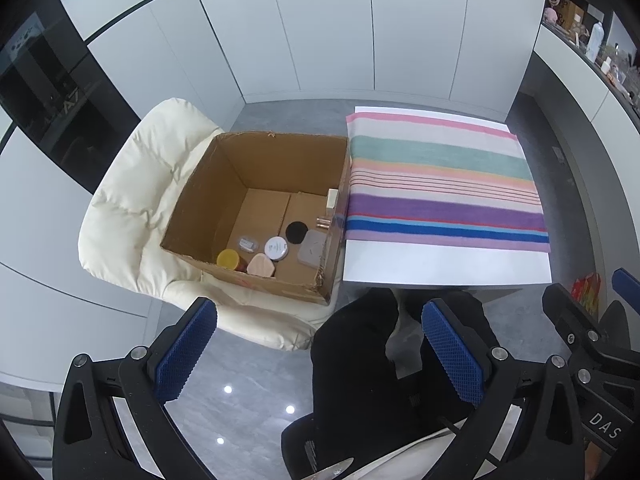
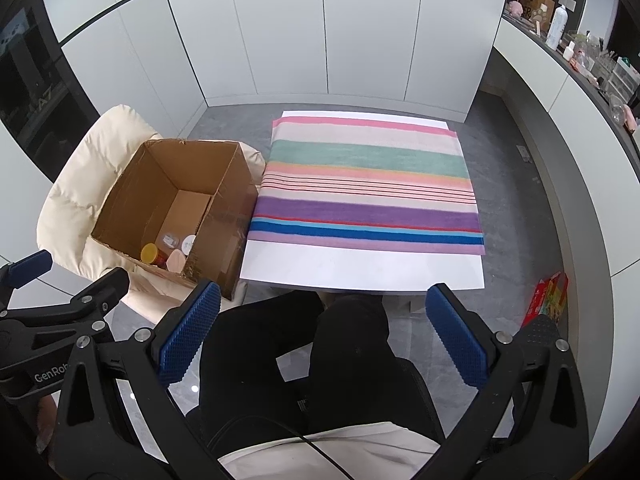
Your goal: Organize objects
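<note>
An open cardboard box (image 1: 208,184) (image 2: 120,200) rests on a cream padded chair (image 1: 128,200) (image 2: 76,188), left of a white table (image 1: 440,264) (image 2: 360,268). Inside lie several small items: a yellow-lidded jar (image 1: 229,259) (image 2: 149,253), a pink case (image 1: 260,265), a white round tin (image 1: 276,248), a black disc (image 1: 296,232), a grey square case (image 1: 313,253) and a clear tub (image 1: 247,243). A striped cloth (image 1: 440,184) (image 2: 368,188) covers the table. My left gripper (image 1: 320,354) and right gripper (image 2: 324,336) hover open over a person's lap, holding nothing.
The person's legs in black trousers (image 2: 304,352) reach under the table's near edge. A red and yellow package (image 2: 550,300) (image 1: 586,292) stands on the grey floor at the right. White cabinets line the back wall; a cluttered counter (image 2: 580,52) runs along the right.
</note>
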